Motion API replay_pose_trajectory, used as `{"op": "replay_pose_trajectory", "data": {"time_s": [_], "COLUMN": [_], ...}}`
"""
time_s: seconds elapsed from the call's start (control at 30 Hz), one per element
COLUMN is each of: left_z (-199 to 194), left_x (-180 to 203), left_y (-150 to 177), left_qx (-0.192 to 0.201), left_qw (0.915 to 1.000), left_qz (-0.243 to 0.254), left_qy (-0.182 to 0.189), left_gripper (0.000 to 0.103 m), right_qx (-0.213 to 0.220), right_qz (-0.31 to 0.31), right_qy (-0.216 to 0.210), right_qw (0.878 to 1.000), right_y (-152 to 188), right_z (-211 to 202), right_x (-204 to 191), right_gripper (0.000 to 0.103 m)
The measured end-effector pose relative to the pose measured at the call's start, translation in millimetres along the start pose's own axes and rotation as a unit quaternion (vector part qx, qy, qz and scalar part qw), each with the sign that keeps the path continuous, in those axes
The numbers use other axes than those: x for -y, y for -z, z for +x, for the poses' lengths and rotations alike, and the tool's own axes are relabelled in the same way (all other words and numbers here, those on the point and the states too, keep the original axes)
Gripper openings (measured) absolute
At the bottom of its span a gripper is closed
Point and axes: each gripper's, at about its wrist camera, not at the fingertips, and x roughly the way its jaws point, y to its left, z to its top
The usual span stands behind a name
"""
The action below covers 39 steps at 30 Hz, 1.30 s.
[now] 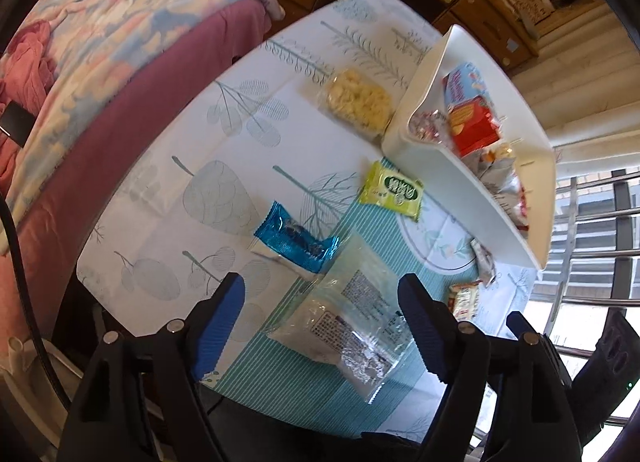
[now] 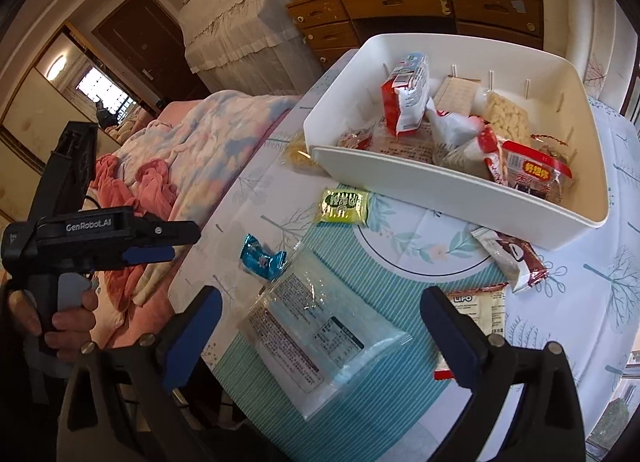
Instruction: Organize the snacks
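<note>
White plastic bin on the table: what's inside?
The white plastic bin holds piled snack packs: a red-and-white bag, a clear pack of pale pieces, a red-labelled packet. Whatever lies beneath the pile is covered.

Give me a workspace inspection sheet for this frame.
Surface: table under white leaf-print cloth with teal striped mat.
Job's things: white plastic bin holding mixed snacks; loose on the table are clear flat packet, blue foil wrapper, yellow-green packet, clear bag of pale snacks.
Clutter: nothing seen.
Grippers: left gripper open; right gripper open, both empty.
Cables: black cable at left edge.
Surroundings: bed with floral quilt, wooden dresser.
</note>
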Motion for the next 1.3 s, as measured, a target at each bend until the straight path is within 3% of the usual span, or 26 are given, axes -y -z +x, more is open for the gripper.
{"op": "replay_pose_trajectory", "data": {"time_s": [0.37,0.7,0.93,1.1,1.3], "left_z": [59,101,119,134,143], "left_x": [5,1,5,8,8], "left_y": [-19,-29,-32,-30,-31], "left_qx": [-0.085,-0.145,-0.168,-0.183,-0.188], "left_qw": [0.9941,0.9832,0.9763,0.9716,0.9701], "left_qz": [0.062,0.1,0.124,0.133,0.137], "left_qy": [-0.028,-0.047,-0.059,-0.072,-0.07], "left_gripper": [0.078,0.078,0.077,0.069,0.069], "right_qx": [-0.074,-0.091,-0.136,-0.164,-0.194], "right_qz": [-0.046,-0.089,-0.112,-0.132,-0.156], "right_qy": [0.023,0.029,0.052,0.063,0.079], "right_qw": [0.996,0.991,0.983,0.976,0.965], "right_y": [21,22,20,18,20], "right_z": [40,69,96,113,132], "right_x": [-22,-40,-44,-48,-52], "right_gripper": [0.102,0.103,0.103,0.103,0.103]}}
